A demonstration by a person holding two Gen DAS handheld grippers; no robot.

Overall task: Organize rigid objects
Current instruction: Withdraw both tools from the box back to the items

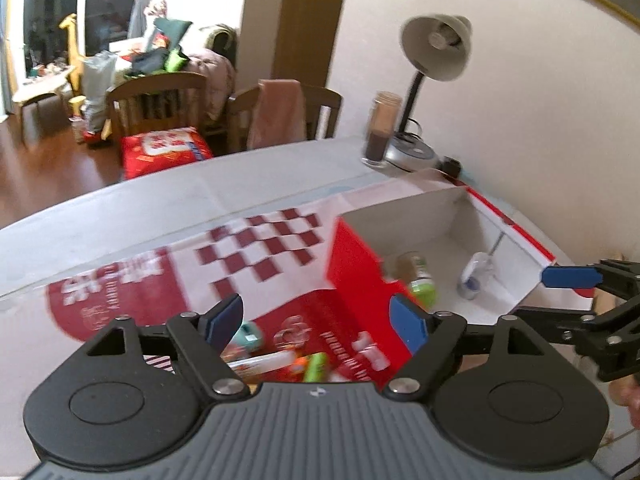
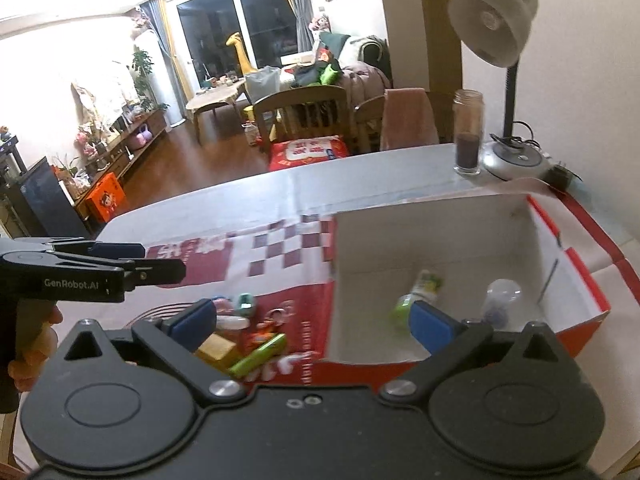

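Note:
A red cardboard box (image 1: pixel 354 268) with a white inside stands open on the patterned cloth. In it lie a green-capped bottle (image 1: pixel 418 282) and a small clear bottle (image 1: pixel 474 276). My left gripper (image 1: pixel 316 322) hovers open and empty over loose items left of the box: a teal piece (image 1: pixel 249 334), a white tube (image 1: pixel 260 360) and a green bar (image 1: pixel 316 364). My right gripper (image 2: pixel 314 322) is open and empty above the box's (image 2: pixel 400 232) near left corner, with the green-capped bottle (image 2: pixel 416 296), clear bottle (image 2: pixel 500 300), green bar (image 2: pixel 260 354) and a tan block (image 2: pixel 216 350) below.
A desk lamp (image 2: pixel 496 28) and a glass jar (image 2: pixel 468 136) of dark powder stand at the table's far right by the wall. Two wooden chairs (image 2: pixel 304 112) face the far edge. My left gripper (image 2: pixel 164 260), in a hand, reaches in from the left.

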